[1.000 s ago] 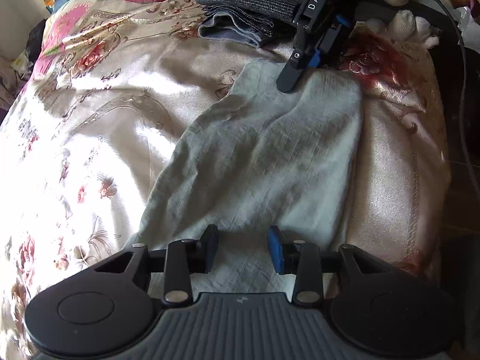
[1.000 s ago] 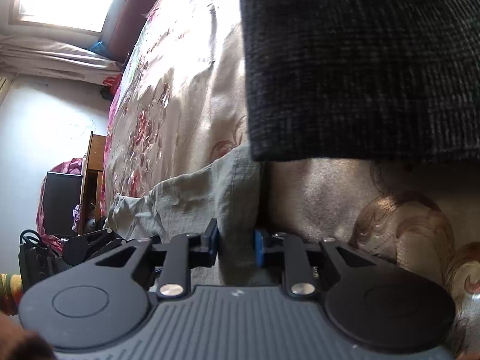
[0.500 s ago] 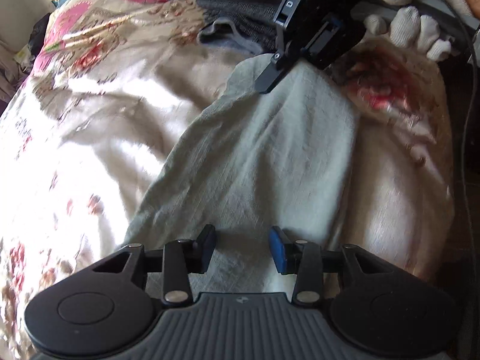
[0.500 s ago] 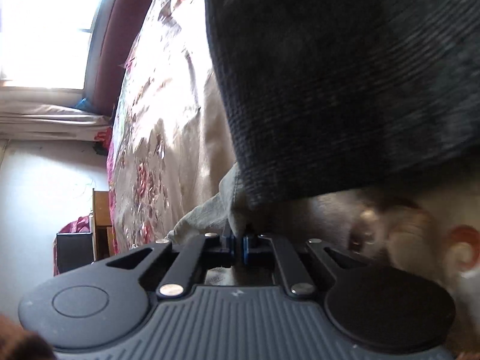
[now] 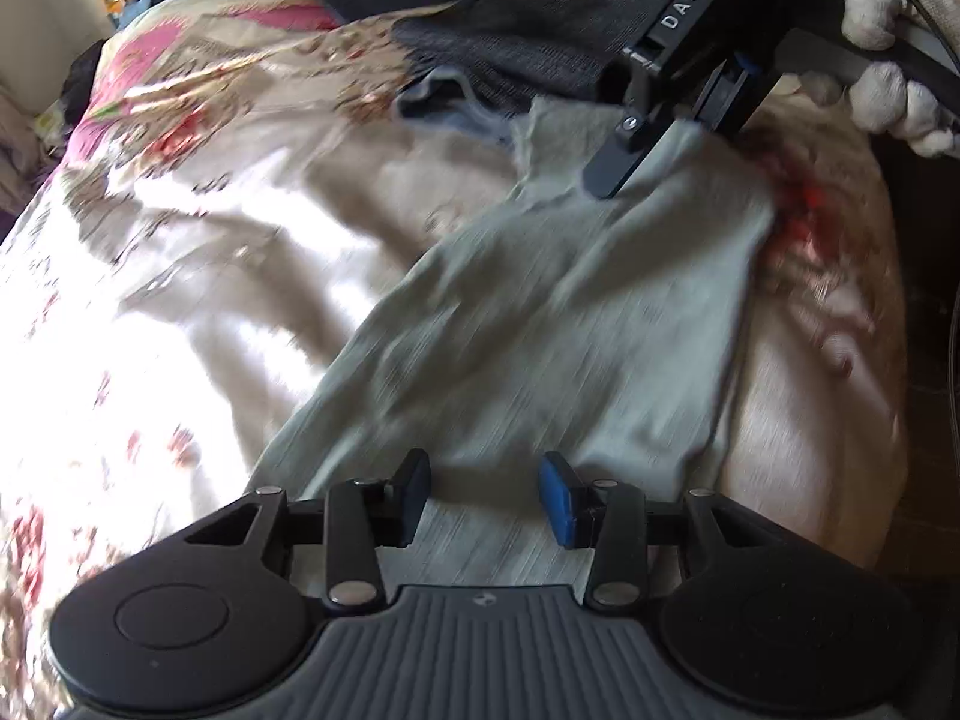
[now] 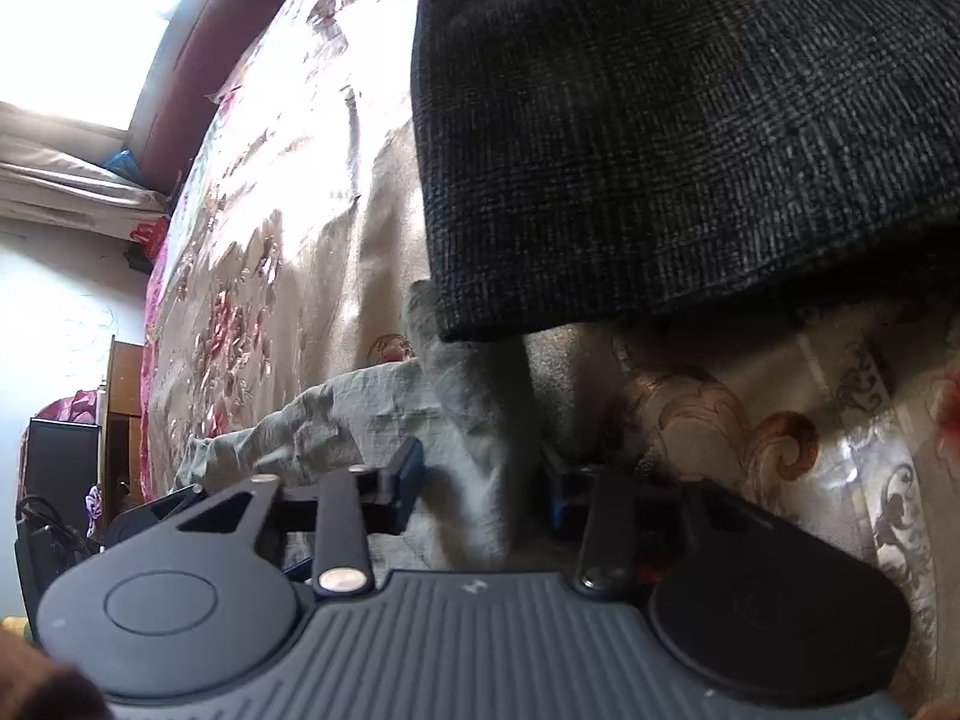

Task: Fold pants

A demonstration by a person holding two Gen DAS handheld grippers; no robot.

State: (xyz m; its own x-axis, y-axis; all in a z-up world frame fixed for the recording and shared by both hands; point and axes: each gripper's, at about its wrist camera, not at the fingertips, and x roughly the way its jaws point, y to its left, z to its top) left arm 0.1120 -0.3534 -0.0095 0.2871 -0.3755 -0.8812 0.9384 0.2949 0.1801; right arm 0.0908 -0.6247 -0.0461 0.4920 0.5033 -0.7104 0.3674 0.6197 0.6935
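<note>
My left hand-held gripper (image 5: 485,495) hangs open over the near end of the grey-green pants (image 5: 570,312), its pads apart with nothing between them. The pants lie stretched along the flowered bedspread (image 5: 210,240), away from me toward a folded dark checked garment (image 5: 522,42). At that far end my right hand-held gripper (image 5: 654,144) has the cloth's edge pulled up off the bed. In the right wrist view a bunched fold of the pants (image 6: 468,420) fills the space between its jaws. That side is in shadow, so I read it as pinched rather than loose.
</note>
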